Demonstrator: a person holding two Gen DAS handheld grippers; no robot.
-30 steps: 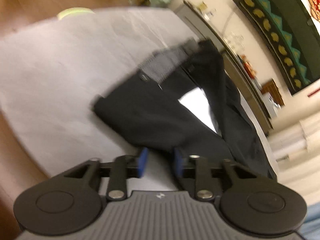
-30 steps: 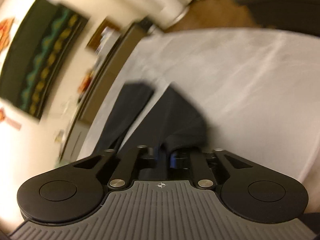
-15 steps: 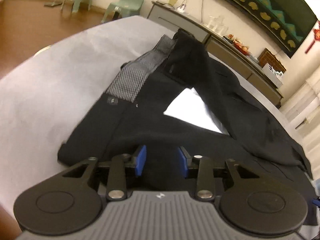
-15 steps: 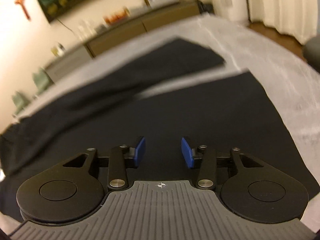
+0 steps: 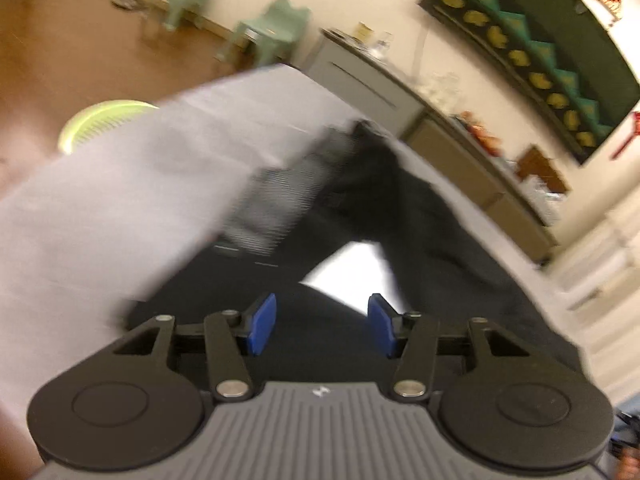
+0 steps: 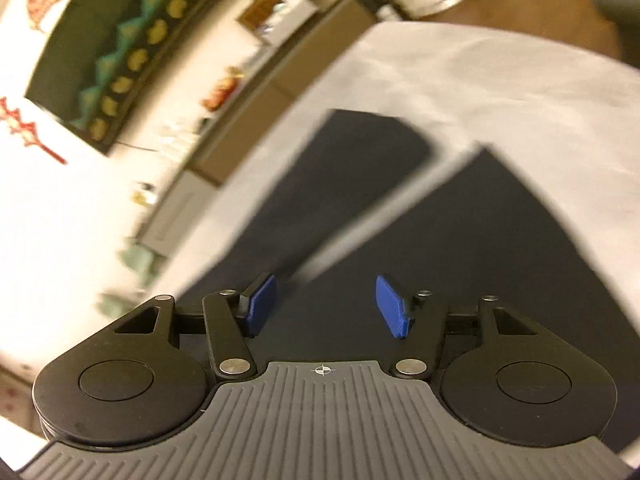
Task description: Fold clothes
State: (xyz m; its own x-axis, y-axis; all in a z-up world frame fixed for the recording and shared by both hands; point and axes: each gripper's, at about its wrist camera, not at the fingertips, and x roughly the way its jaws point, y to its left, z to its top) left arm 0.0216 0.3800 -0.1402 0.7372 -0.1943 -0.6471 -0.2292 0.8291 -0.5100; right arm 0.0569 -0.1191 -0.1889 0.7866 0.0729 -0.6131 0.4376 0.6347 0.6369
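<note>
Black trousers [image 5: 432, 240] lie spread on a table under a white cloth [image 5: 120, 184], their grey waistband lining [image 5: 280, 200] turned out at the far left. The two legs split apart, with white cloth showing between them. My left gripper [image 5: 322, 324] is open and empty, just above the near trouser fabric by the waist end. In the right wrist view the two leg ends [image 6: 460, 240] lie flat and apart. My right gripper [image 6: 326, 306] is open and empty above the near leg. Both views are blurred.
A long grey and brown sideboard [image 5: 440, 120] with small items stands along the far wall. Two pale green chairs [image 5: 276, 28] and a lime green round object [image 5: 104, 120] are on the wooden floor beyond the table's left edge.
Both grippers opened wider. The right gripper, shut on a trouser leg a second ago, has let it go; the leg lies flat. Both cameras swung and rose a little.
</note>
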